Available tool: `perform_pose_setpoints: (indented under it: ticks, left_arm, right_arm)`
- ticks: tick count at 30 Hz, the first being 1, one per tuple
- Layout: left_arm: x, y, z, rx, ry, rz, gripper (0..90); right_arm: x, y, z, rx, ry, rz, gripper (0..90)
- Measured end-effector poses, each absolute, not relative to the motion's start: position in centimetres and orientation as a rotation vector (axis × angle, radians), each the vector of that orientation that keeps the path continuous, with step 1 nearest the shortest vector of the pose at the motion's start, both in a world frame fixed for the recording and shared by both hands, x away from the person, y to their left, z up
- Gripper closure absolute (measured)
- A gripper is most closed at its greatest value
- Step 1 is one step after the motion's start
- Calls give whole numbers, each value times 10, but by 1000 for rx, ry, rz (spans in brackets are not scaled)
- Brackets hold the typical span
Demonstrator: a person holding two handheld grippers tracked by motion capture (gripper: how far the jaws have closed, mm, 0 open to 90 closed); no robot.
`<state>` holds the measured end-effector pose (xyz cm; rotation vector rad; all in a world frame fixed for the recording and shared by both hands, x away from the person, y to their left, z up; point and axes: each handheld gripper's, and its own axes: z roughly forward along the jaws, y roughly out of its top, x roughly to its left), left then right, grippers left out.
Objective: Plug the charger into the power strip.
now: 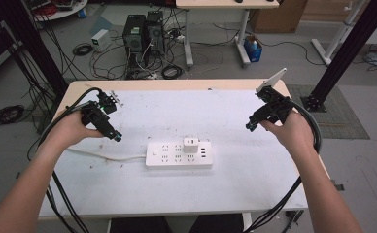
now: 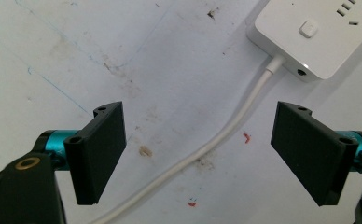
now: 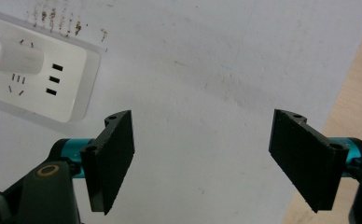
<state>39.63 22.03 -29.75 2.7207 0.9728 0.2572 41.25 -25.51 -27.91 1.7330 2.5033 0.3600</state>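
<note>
From above, you hold the left gripper [image 1: 110, 130] and the right gripper [image 1: 254, 122] over the white-covered table [image 1: 138, 189], well apart, with the flat white plastic power strip [image 1: 177, 155] lying between them, a small white adapter [image 1: 192, 143] plugged into it. Along your left gripper [image 2: 198, 156], the jaws stand wide apart above the strip's white cable [image 2: 235, 123]. Along your right gripper [image 3: 201, 158], the jaws gape over bare table, the strip [image 3: 72, 88] off to the side.
</note>
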Motion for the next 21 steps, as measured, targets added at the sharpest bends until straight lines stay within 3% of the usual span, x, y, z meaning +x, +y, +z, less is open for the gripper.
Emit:
perform_pose_setpoints:
  ticks: [21]
  left_arm:
    - [396, 218, -297, 2722, 957, 262, 181]
  right_arm:
    - [412, -252, -281, 1698, 2514, 341, 219]
